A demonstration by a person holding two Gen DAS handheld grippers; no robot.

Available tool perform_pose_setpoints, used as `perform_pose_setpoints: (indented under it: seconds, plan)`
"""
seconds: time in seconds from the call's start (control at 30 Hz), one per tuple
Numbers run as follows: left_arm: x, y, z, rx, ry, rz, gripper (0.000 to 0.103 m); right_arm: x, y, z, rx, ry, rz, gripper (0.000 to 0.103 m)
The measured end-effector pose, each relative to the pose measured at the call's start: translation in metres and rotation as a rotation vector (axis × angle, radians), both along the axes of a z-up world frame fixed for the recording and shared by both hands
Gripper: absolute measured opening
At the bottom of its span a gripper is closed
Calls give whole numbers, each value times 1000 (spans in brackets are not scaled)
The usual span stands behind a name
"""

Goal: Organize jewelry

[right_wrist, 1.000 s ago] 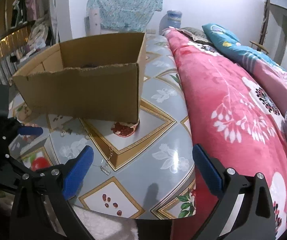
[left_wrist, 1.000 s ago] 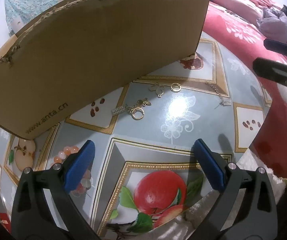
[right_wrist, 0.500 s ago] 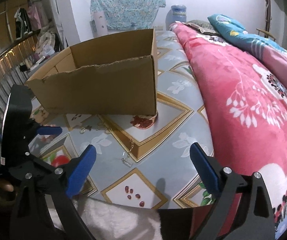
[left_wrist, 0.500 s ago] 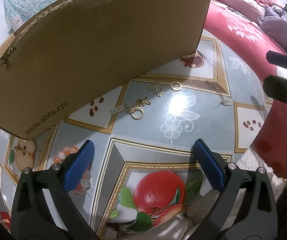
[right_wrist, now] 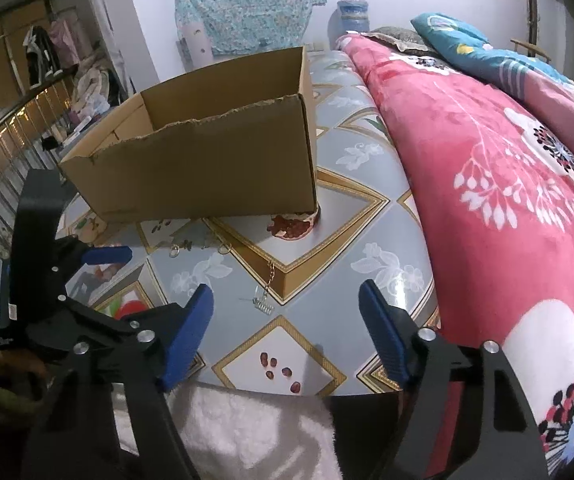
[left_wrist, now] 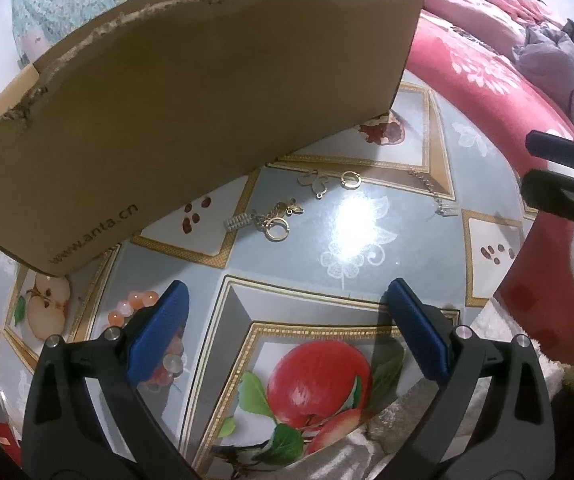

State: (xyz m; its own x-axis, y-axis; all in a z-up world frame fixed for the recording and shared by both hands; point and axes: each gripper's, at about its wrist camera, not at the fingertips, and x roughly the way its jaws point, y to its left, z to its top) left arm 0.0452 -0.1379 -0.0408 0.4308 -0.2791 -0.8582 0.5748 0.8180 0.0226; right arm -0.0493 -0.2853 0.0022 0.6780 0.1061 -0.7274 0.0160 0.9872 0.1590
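The jewelry lies loose on my desk point(left_wrist: 367, 280), all on the strip of patterned cloth in front of the cardboard box point(left_wrist: 207, 100). I see a gold clasp with charms point(left_wrist: 275, 220) near the middle, a small gold ring point(left_wrist: 350, 179) and a thin butterfly-shaped piece point(left_wrist: 315, 183) just beyond it close to the box's lower edge, and a fine chain with a small comb-like end point(right_wrist: 265, 292) off toward the bed side. A string of orange and pale beads point(left_wrist: 135, 304) sits partly hidden behind the left finger of my left claw point(left_wrist: 287, 332).

My left claw hangs over the apple print with its jaws wide and nothing between them. My right claw point(right_wrist: 287, 328) is over the near desk edge, jaws closing with only bare cloth between them; the chain lies beyond its tips, apart from both pads.

The box has a torn top rim and stands open, its near wall close behind the ring and the butterfly piece. To the right the desk ends against a pink floral bedcover point(right_wrist: 487, 160). The near desk edge meets a white fluffy cloth point(right_wrist: 247, 420). Open cloth lies between the clasp and the chain.
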Motion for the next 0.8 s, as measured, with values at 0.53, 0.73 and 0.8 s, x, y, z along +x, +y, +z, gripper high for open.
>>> perform_pose_setpoints:
  seconds: [0.53,0.73,0.8]
  plan:
    - [-13,19,8,-58,-21,-16,68,21,28,-32,-141,81,156,35]
    - [-10,24,10,-94,-12,-29,55,33,37,-40,-182,99,191,25]
    - [-10,25,10,-103,-12,-36,51,35,39,-40,-187,99,208,22]
